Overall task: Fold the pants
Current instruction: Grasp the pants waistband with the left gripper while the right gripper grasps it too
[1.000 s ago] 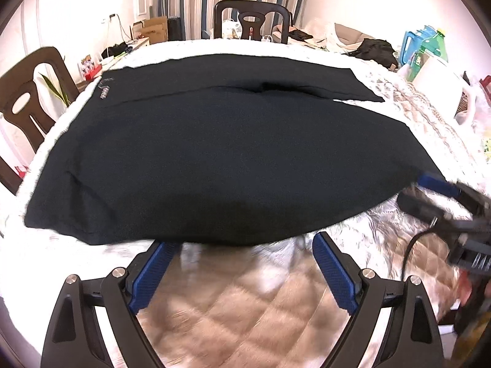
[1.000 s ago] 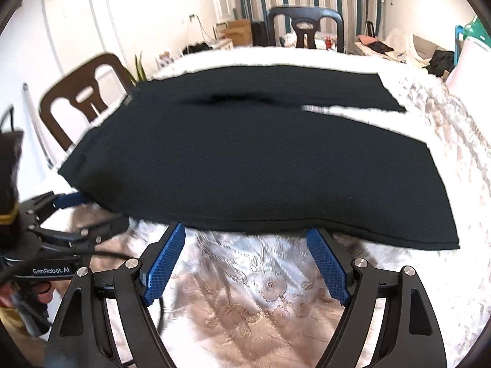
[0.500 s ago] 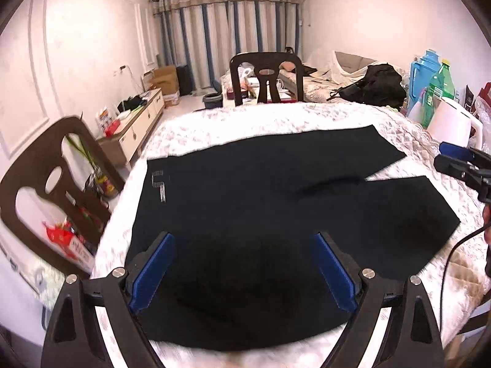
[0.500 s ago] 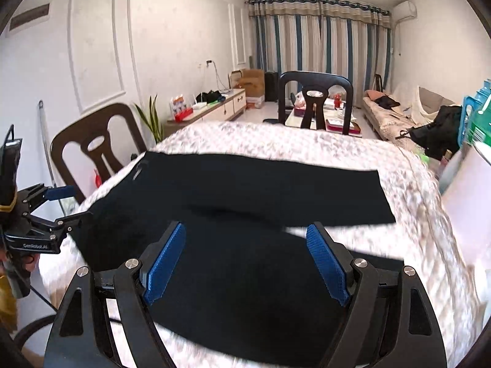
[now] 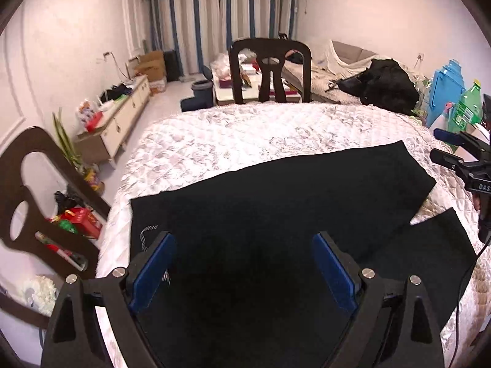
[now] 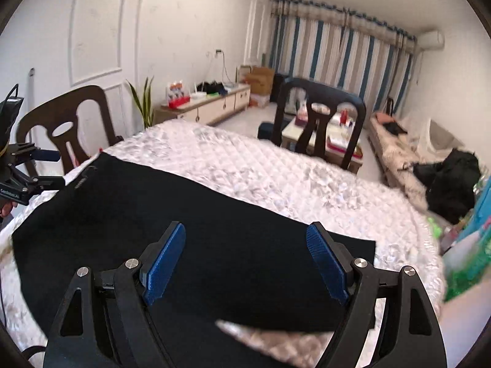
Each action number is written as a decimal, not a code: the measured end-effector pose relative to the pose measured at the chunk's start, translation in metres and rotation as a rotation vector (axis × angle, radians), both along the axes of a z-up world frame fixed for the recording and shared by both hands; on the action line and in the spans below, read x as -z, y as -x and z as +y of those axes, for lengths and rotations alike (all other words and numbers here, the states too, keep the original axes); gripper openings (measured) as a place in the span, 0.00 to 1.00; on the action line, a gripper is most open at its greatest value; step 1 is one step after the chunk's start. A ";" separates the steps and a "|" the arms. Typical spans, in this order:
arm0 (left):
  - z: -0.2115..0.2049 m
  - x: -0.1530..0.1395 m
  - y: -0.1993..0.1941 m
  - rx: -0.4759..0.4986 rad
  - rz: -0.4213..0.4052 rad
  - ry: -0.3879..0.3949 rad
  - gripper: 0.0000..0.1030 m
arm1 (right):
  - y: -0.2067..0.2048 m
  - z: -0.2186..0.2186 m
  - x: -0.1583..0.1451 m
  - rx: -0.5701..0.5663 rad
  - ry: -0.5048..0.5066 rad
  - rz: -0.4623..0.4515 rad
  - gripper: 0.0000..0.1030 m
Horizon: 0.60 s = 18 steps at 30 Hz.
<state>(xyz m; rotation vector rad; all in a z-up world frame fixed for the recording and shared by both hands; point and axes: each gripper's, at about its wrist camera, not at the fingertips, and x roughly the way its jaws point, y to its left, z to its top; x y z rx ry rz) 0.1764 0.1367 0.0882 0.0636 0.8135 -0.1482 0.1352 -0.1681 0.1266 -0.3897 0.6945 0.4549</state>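
Black pants (image 5: 276,202) lie spread flat on a round table with a white quilted cloth (image 5: 245,132); both legs point right and part near their hems. My left gripper (image 5: 244,263) hovers open above the waist end, nothing between its blue pads. My right gripper (image 6: 245,260) hovers open above the legs of the pants (image 6: 153,214), also empty. In the left wrist view the right gripper (image 5: 454,150) shows at the right edge. In the right wrist view the left gripper (image 6: 40,167) shows at the left edge.
Dark wooden chairs stand at the table's far side (image 5: 270,70) and left side (image 5: 33,202). Bottles and a blue container (image 5: 451,92) sit at the table's right edge. A sofa with a black bag (image 5: 386,86) and a low cabinet (image 5: 119,122) lie beyond.
Both grippers rose from the table's near edge to well above the pants, staying open. The view now looks down over the whole garment.
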 end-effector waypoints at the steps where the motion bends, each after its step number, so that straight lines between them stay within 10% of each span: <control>1: 0.000 0.002 -0.007 0.008 0.007 -0.013 0.90 | -0.012 -0.004 0.004 -0.002 -0.025 0.034 0.79; 18: 0.003 0.058 -0.128 0.147 0.168 -0.050 0.85 | -0.139 -0.004 0.080 -0.062 0.140 0.260 0.79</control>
